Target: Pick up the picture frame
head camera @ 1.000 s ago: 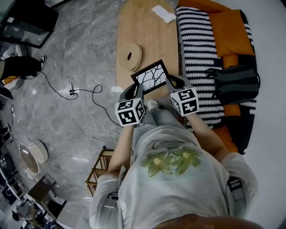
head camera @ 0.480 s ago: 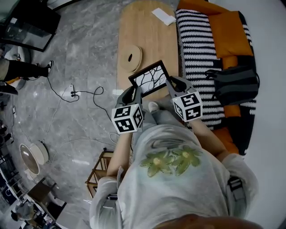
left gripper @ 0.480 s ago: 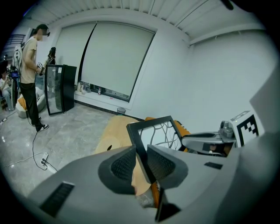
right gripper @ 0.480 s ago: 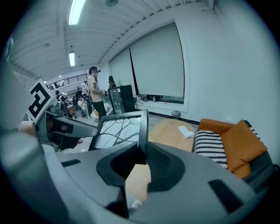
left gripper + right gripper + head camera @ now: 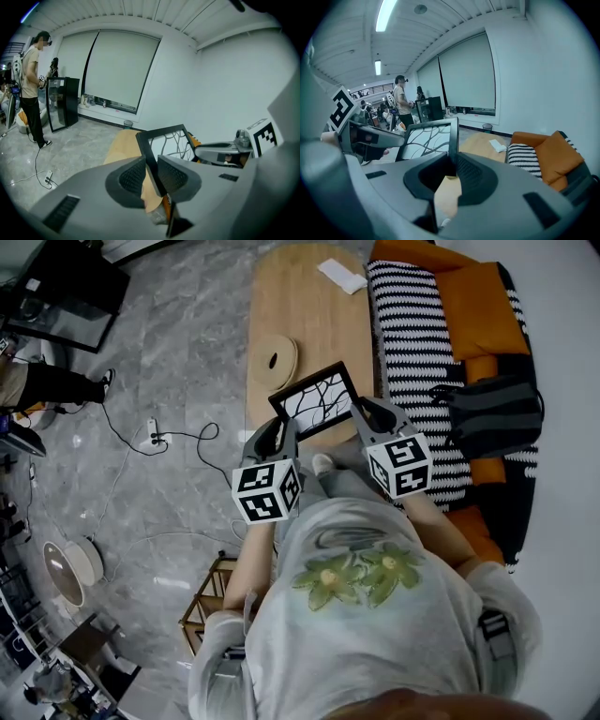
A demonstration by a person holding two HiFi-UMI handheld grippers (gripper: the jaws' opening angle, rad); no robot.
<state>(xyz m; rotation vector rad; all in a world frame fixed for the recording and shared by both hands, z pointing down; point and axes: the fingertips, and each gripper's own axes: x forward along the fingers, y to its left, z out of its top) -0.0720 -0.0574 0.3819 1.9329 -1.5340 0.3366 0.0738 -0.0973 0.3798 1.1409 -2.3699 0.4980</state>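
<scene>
The picture frame [image 5: 314, 401] is a black rim around a white sheet with black branch lines. It hangs tilted above the near end of the wooden table [image 5: 300, 315]. My left gripper [image 5: 281, 434] is shut on its left edge, and the black bar [image 5: 146, 152] runs between the ribbed pads. On the right edge my right gripper [image 5: 362, 414] is shut too, with the rim [image 5: 453, 136] pinched between its pads. Each gripper view shows the other gripper across the frame: the right one [image 5: 220, 152] and the left one [image 5: 370, 136].
A round wooden disc [image 5: 272, 360] and a white sheet [image 5: 343, 270] lie on the table. To the right, the orange sofa [image 5: 478, 306] carries a striped blanket [image 5: 412, 334] and a black bag [image 5: 497, 413]. A cable and power strip [image 5: 155, 432] cross the floor. A person [image 5: 30, 93] stands far left.
Both grippers have risen together with the picture frame held between them. The frame now hangs higher above the table's near end.
</scene>
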